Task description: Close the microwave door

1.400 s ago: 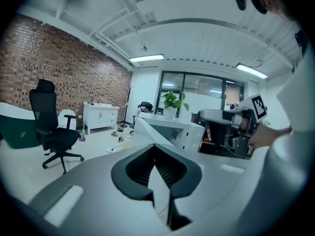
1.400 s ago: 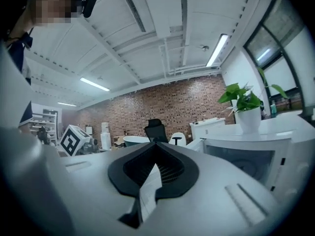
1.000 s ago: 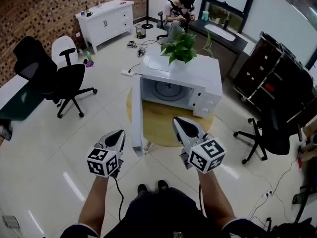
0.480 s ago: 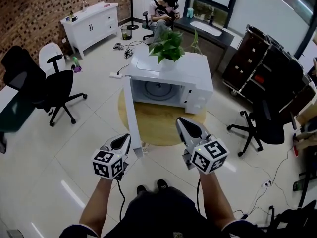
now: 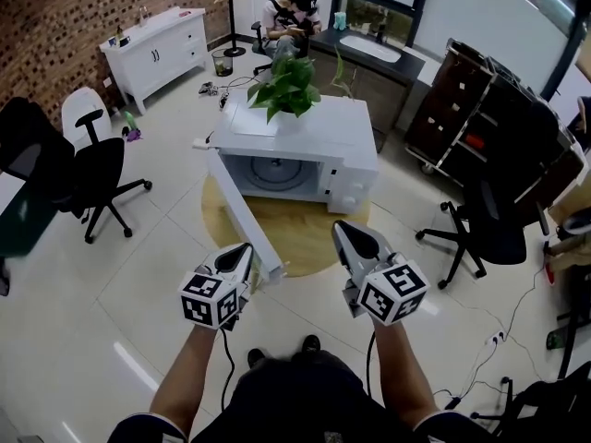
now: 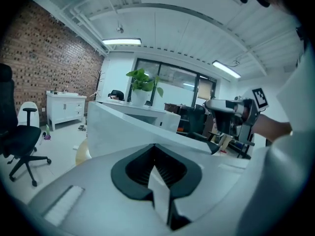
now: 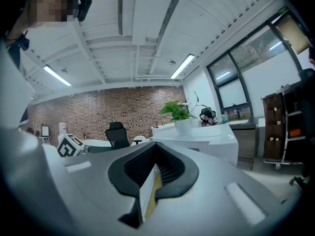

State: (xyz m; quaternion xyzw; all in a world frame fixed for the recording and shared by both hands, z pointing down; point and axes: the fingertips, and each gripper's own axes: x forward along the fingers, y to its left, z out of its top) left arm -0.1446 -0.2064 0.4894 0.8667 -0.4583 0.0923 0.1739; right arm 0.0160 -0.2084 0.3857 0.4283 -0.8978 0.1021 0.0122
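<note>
The white microwave stands on a round wooden table with its door open, slanting out toward me from a hinge on the left. My left gripper is shut and empty, just left of the door's free end, by its outer face. In the left gripper view the door fills the space just beyond the jaws; I cannot tell if they touch. My right gripper is shut and empty, over the table's near edge in front of the microwave.
A potted plant sits on the microwave. Office chairs stand at the left and right. A dark trolley, a white cabinet and a seated person are at the back.
The door's free end has swung to the right, toward the microwave. My left gripper has followed it rightward; the right gripper has barely moved. The whole view has shifted closer.
</note>
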